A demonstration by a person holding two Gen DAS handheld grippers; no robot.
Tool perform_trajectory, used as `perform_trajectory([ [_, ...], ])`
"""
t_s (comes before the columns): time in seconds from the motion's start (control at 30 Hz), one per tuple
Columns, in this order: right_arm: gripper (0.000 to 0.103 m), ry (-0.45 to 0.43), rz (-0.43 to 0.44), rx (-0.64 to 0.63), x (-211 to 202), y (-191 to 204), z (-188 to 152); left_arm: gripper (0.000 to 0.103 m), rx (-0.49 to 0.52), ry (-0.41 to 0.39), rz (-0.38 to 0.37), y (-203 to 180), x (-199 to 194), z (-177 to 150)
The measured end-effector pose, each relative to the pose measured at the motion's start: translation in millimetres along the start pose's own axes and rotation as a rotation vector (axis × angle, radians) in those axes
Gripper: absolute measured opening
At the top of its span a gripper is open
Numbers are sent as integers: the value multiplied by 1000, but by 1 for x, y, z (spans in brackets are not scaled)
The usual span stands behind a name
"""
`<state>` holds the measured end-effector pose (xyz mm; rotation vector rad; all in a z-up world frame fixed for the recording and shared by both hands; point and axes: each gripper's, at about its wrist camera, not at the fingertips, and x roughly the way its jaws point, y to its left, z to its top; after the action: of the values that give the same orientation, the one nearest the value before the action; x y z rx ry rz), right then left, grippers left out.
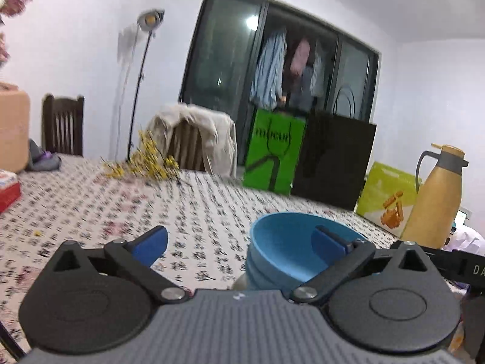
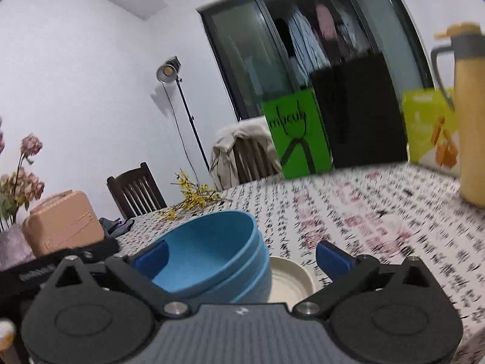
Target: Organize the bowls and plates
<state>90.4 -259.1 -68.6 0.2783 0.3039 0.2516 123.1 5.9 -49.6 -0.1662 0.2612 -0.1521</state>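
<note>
A stack of blue bowls (image 1: 282, 257) sits on the patterned tablecloth, and it also shows in the right wrist view (image 2: 212, 254). The stack rests on a cream plate (image 2: 291, 282), whose edge peeks out under the bowls in the left wrist view (image 1: 239, 283). My left gripper (image 1: 239, 242) is open; its right finger is in front of the top bowl's inside. My right gripper (image 2: 239, 256) is open; its left finger is over the top bowl's near rim, and the stack lies between the fingers. Neither gripper holds anything.
A tan thermos jug (image 1: 436, 194) stands at the right, also seen in the right wrist view (image 2: 473, 121). A green bag (image 1: 272, 151), a black bag (image 1: 333, 160) and a yellow-green box (image 1: 388, 194) line the far edge. Yellow flower sprigs (image 1: 145, 160) lie far left. A peach case (image 2: 63, 221) sits left.
</note>
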Motion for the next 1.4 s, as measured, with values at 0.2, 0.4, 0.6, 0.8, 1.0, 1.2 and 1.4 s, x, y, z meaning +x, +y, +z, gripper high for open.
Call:
perform_trajectory([
  [0.2,103,-42,-34,-100,-33,8,-19,103,45,-51,39,-3,-40,-22],
  [0.4,103,-33,-47,-134,-57,17,-36,103,67,-58,53,-8,-64,-41],
  [0.6,103,-19,-56,-200,-77,32,-54,103,72,-54,57,-7,-84,-61],
  [0.8,103,20,-58,-214,-79,36,-69,103,108,-55,69,-5,-94,-81],
  [1.0,103,31,-66,-250,-84,40,-79,103,127,-15,67,1,-100,-99],
  [1.2,103,64,-69,-252,-82,37,-86,103,129,6,57,3,-101,-107],
  [1.4,103,79,-73,-238,-80,33,-90,103,121,2,52,5,-102,-107],
])
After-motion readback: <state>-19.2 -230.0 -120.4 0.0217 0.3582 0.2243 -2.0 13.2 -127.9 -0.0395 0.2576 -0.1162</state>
